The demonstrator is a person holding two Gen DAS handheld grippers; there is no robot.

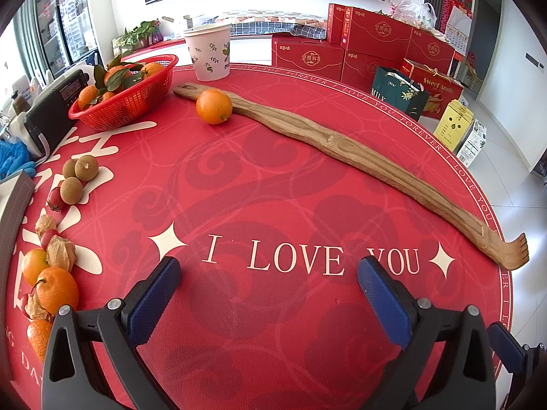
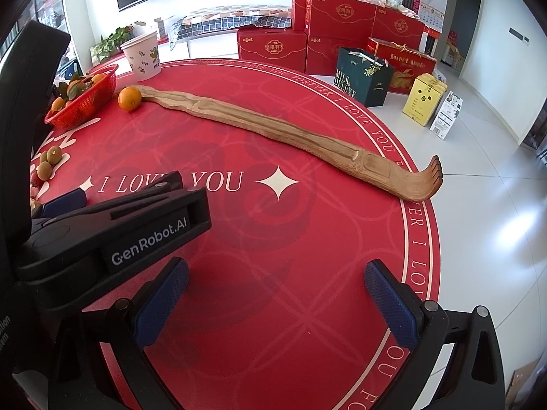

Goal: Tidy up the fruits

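A lone orange rests on the red table mat against the far end of a long wooden back scratcher. A red basket at the far left holds leafy oranges. Three brown longans, small red fruits, husked physalis and more oranges lie loose along the left edge. My left gripper is open and empty above the "I LOVE YOU" lettering. My right gripper is open and empty too, just right of the left gripper's body.
A white paper bucket stands at the table's far edge. A black radio and blue gloves sit far left. Red gift boxes and bags stand on the floor beyond the table's right rim.
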